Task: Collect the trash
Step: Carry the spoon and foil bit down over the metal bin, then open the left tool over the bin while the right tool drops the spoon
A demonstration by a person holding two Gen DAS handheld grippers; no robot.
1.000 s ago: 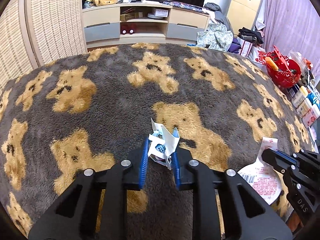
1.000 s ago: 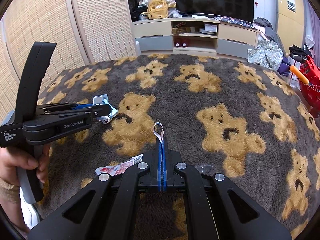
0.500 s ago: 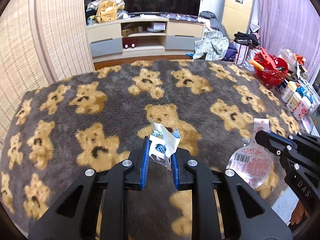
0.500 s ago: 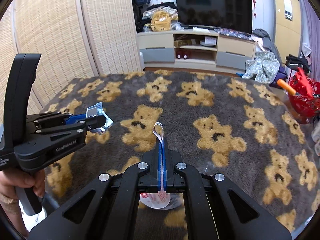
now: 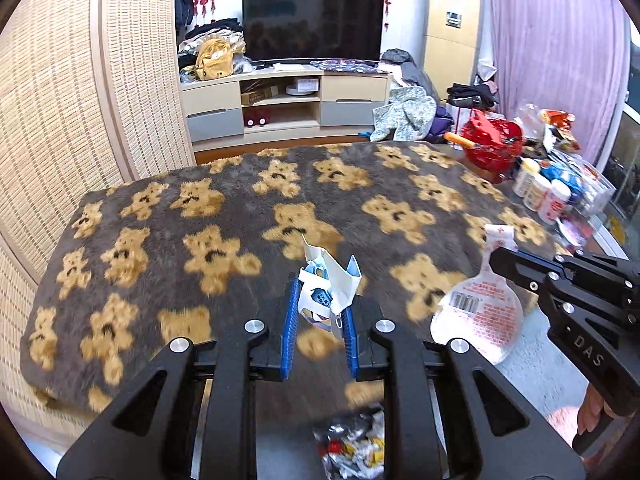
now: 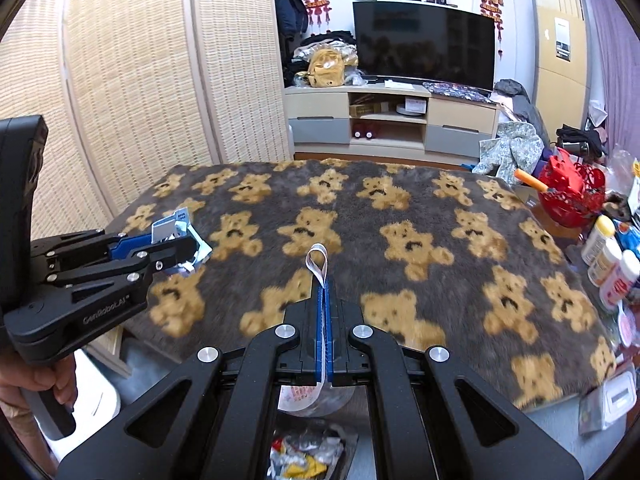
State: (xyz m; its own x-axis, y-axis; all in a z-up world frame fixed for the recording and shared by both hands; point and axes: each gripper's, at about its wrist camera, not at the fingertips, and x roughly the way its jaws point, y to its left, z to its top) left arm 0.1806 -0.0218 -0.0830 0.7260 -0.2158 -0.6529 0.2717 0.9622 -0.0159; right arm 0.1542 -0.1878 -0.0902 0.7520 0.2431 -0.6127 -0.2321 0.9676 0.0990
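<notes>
My left gripper (image 5: 319, 307) is shut on a crumpled white and blue paper carton (image 5: 326, 285), held above the near edge of the bear-pattern blanket (image 5: 240, 208). It also shows in the right wrist view (image 6: 176, 246) with the carton (image 6: 180, 226). My right gripper (image 6: 323, 300) is shut on a clear plastic pouch with red print (image 5: 478, 312), whose white strip (image 6: 317, 262) sticks out of the jaws. Below both grippers lies a pile of crumpled wrappers (image 5: 352, 446), also seen in the right wrist view (image 6: 308, 456).
A red basket (image 5: 494, 144) and several white bottles (image 5: 540, 194) stand at the right edge. A woven screen (image 5: 60, 120) is on the left. A TV cabinet (image 5: 288, 102) stands behind the blanket. A small clear box (image 6: 618, 394) lies at the lower right.
Both grippers have pulled back and risen away from the blanket with their trash held. The wrapper pile below has come into view.
</notes>
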